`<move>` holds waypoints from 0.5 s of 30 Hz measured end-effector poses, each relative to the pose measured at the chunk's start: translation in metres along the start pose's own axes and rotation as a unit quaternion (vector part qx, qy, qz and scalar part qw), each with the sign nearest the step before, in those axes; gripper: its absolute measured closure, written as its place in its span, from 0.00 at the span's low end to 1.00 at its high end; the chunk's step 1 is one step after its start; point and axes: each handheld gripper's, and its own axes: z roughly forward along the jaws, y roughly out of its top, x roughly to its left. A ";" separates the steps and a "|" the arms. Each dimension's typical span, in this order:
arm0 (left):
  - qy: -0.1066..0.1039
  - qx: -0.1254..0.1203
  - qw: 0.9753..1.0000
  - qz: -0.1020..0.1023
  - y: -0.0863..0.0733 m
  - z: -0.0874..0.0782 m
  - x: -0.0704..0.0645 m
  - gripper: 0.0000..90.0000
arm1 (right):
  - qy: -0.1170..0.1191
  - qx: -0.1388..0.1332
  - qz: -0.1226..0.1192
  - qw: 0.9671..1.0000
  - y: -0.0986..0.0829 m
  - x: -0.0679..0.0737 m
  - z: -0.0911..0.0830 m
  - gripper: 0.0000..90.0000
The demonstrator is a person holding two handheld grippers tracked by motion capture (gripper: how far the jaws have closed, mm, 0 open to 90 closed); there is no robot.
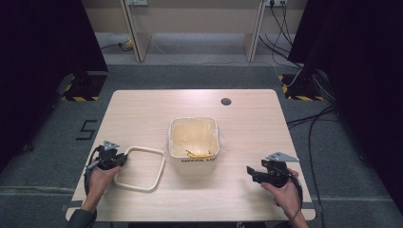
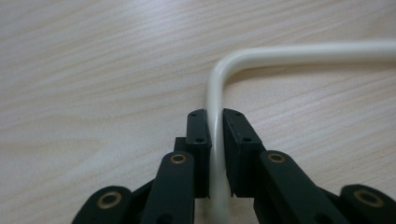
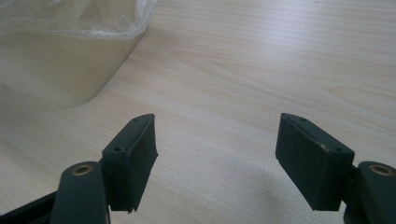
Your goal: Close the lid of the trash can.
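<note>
While the right claw (image 3: 217,158) gapes wide, the left claw (image 2: 215,135) pinches a cream, round-cornered square ring (image 1: 140,168).

The pale wooden table (image 1: 142,114) has a matt, fine-grained laminate look. The cream rounded-square plastic ring frame (image 2: 219,93) is smooth with a soft gloss. The cream square plastic bin (image 1: 194,164) looks matt, lined with a thin, crinkled clear plastic bag (image 3: 93,18) that glints. The left gripper (image 2: 215,135) and right gripper (image 3: 217,149) have matt black plastic jaws with brassy metal pivots.
</note>
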 end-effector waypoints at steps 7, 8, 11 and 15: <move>-0.010 0.005 1.000 0.014 0.007 0.002 -0.004 0.91 | 0.000 -0.005 0.002 1.000 0.000 -0.001 -0.001 0.34; -0.011 0.003 1.000 0.015 0.008 0.001 -0.004 0.91 | -0.001 -0.007 0.003 1.000 0.001 -0.001 -0.001 0.34; -0.017 -0.008 1.000 0.016 0.012 -0.005 -0.005 0.91 | -0.002 -0.009 0.005 1.000 0.001 -0.002 -0.002 0.34; -0.025 -0.026 0.999 0.022 0.018 -0.019 -0.004 0.91 | -0.001 -0.014 0.004 1.000 0.002 -0.001 -0.003 0.34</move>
